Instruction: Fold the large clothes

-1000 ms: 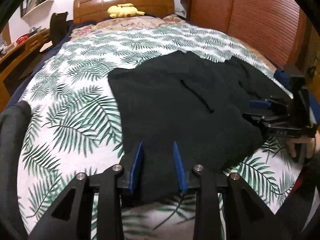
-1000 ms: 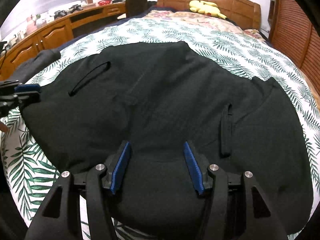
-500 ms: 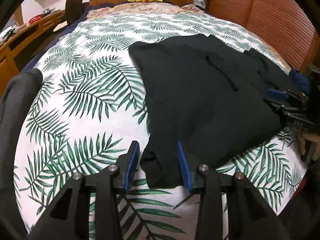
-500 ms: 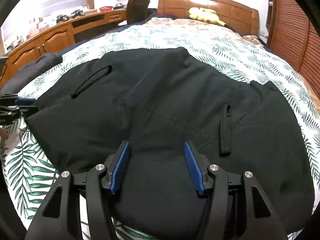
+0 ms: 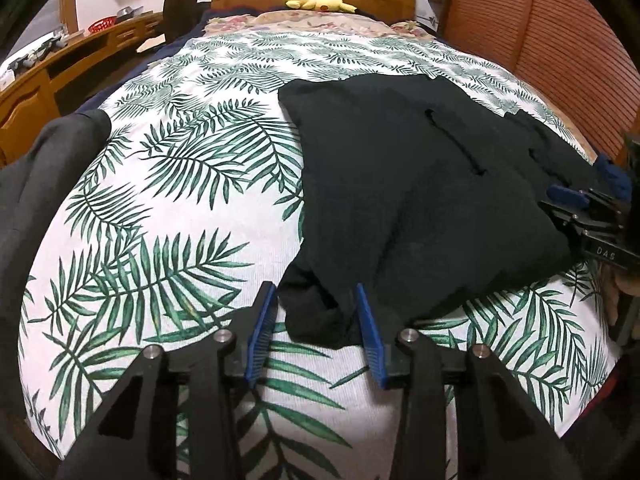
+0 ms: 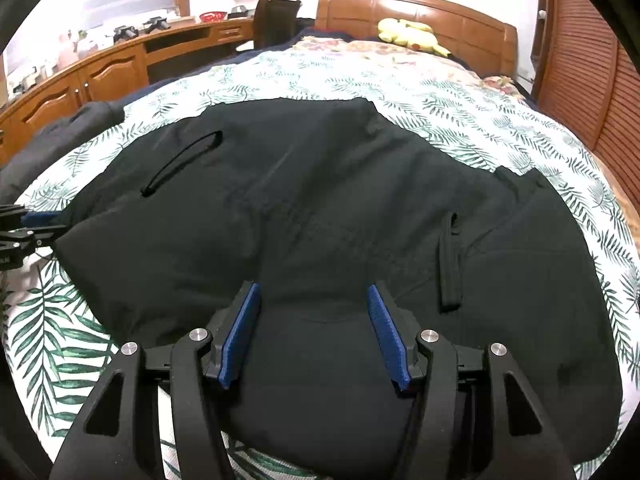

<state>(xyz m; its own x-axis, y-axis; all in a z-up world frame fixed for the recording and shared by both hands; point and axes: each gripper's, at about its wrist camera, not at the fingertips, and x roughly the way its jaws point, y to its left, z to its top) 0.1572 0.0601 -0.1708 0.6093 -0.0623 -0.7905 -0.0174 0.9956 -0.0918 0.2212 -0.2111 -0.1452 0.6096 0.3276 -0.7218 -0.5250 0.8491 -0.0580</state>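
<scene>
The black garment [image 6: 320, 208] is lying spread across the leaf-print bedspread [image 5: 168, 208], near the foot of the bed, and both grippers are hovering at its near hem. The left gripper [image 5: 316, 336] is standing parted, its jaws having just been opening, with a bunched corner of the cloth sitting between the blue pads but not pinched. The right gripper [image 6: 316, 336] is likewise gaping over the hem, dark fabric lying between the jaws, nothing clamped. This looks like soft, floppy, fairly thick cloth: it should drape and sag, so taking it by the corners or hem edge seems wisest. The left view is showing the garment's side edge, that loose corner and a grey garment [image 5: 36, 184] at the bed's margin; the right view is showing the whole front, both pocket slits [image 6: 180, 162] and the far edge.
</scene>
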